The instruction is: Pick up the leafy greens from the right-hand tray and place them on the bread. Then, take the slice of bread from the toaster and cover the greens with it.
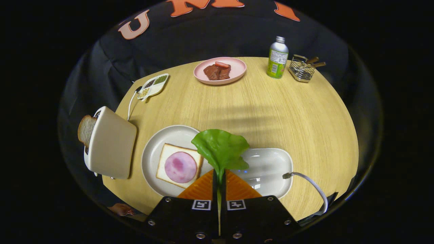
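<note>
Between the closed jaws, leafy greens (220, 149) stem, tray (271, 169) partly hidden

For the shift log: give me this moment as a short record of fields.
gripper: shut on the greens' stem
greens: held up, between plate and tray
tray: white, no greens left in it
plate: holds bread topped with ham
toaster: beside the plate, a slice sticking out
far side: pink plate of meat, bottle, wire basket, spice dish
step: greens not yet on bread
</note>
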### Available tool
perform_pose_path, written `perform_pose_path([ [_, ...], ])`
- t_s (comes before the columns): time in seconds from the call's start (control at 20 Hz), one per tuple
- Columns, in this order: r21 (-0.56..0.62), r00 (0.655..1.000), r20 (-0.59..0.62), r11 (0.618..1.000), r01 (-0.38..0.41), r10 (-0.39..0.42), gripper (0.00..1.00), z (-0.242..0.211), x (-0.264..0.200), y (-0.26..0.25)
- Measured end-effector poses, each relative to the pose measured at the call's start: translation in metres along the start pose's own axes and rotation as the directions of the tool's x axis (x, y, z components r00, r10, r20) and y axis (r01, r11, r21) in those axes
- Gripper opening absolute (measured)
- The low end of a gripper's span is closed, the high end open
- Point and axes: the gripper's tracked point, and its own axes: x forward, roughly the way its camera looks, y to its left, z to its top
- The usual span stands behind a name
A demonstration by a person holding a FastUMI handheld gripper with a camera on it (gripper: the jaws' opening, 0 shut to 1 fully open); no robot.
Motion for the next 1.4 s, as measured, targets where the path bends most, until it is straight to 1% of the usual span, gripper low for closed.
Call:
perform_pose_path([
  [0.15, -0.042, 1.0, -0.007, 0.999, -0.017, 0.016, 0.03, 0.003, 0.006, 0.027],
  [0.3, -0.072, 0.999, -0.044, 0.997, -0.027, 0.024, 0.03, -0.003, 0.017, 0.049],
  [0.4, -0.092, 0.999, -0.044, 0.995, -0.025, 0.021, 0.03, -0.001, 0.024, 0.057],
  [0.55, -0.088, 0.996, -0.078, 0.995, -0.052, 0.046, 0.05, -0.006, 0.033, 0.069],
  [0.65, -0.094, 0.994, -0.096, 0.994, -0.054, 0.045, 0.08, -0.007, 0.04, 0.072],
  [0.8, -0.1, 0.993, -0.103, 0.992, -0.07, 0.06, 0.2, -0.007, 0.042, 0.077],
  [0.85, -0.099, 0.992, -0.107, 0.992, -0.084, 0.073, 0.21, -0.008, 0.04, 0.079],
  [0.95, -0.096, 0.992, -0.103, 0.992, -0.08, 0.07, 0.28, -0.006, 0.041, 0.076],
  [1.0, -0.096, 0.992, -0.104, 0.992, -0.077, 0.067, 0.36, -0.005, 0.041, 0.074],
  [1.05, -0.094, 0.993, -0.099, 0.993, -0.073, 0.064, 0.38, -0.003, 0.041, 0.074],
  [1.1, -0.092, 0.993, -0.091, 0.992, -0.086, 0.078, 0.44, -0.003, 0.038, 0.077],
  [1.2, -0.111, 0.993, -0.074, 0.988, -0.103, 0.095, 0.52, -0.001, 0.037, 0.082],
  [1.3, -0.143, 0.994, -0.083, 0.986, -0.087, 0.076, 0.6, -0.006, 0.042, 0.079],
  [1.35, -0.147, 0.993, -0.095, 0.986, -0.083, 0.069, 0.63, -0.007, 0.043, 0.078],
  [1.4, -0.141, 0.993, -0.095, 0.987, -0.079, 0.066, 0.68, -0.007, 0.043, 0.078],
])
